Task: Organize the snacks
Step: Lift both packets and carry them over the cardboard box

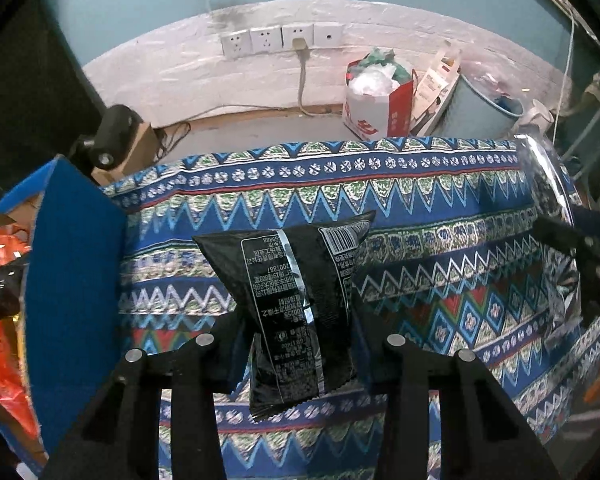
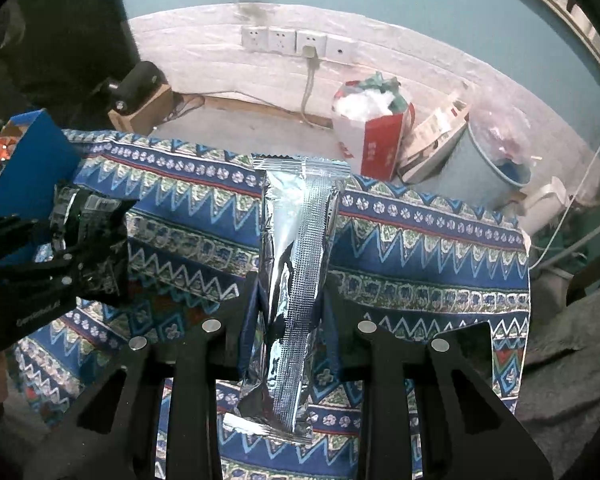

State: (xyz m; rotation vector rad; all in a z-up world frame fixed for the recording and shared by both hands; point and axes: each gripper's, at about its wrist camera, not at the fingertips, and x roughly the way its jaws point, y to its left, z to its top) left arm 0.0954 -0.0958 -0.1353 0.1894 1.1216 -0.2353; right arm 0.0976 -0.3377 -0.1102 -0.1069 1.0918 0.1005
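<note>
Black snack bag (image 1: pixel 300 312) sat pinched mid-body in left gripper (image 1: pixel 300 344); silver packet (image 2: pixel 292 300) clamped in right gripper (image 2: pixel 290 332). Both looked light, crinkly, slippery, crushable; mid-body suited.

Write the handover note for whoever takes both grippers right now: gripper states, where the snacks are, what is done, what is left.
Left gripper: shut on the black snack packet, lifted above the patterned cloth.
Right gripper: shut on the silver foil packet, also off the cloth.
Blue box: at the cloth's left edge, with orange packets already inside.
Done: both packets picked up.
Left: probably both go into the blue box; no other loose snacks clearly visible on the cloth.
</note>
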